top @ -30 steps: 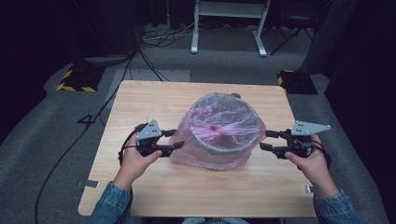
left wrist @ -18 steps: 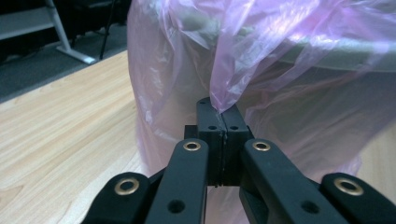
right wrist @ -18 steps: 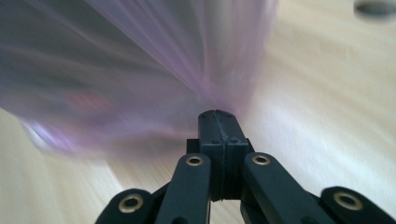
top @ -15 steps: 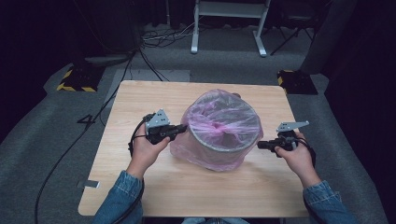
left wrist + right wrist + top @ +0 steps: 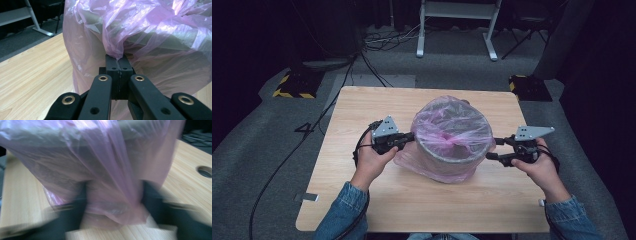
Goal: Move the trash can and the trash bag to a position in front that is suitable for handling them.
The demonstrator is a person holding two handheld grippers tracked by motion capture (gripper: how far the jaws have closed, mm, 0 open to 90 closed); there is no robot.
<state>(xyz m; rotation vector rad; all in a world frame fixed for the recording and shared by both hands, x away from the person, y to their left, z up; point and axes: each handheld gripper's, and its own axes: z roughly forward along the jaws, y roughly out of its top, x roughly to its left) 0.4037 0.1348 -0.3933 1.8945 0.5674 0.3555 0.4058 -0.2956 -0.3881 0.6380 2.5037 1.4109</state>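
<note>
Now the left tongs (image 5: pixel 119 65) are clenched on a fold of the pink bin liner (image 5: pixel 452 131), pinched at the bucket (image 5: pixel 455 159) wall right at their tips. Right tongs (image 5: pixel 113 195) have just been reopening: jaws apart, loose liner hanging between them, pads not pressing. Since half a second ago, they've come back in to the right wall after sitting clear. Bucket sits mid-surface (image 5: pixel 362 112) between both tongs. Likely the right side is re-gripping to pull the liner over the rim.
</note>
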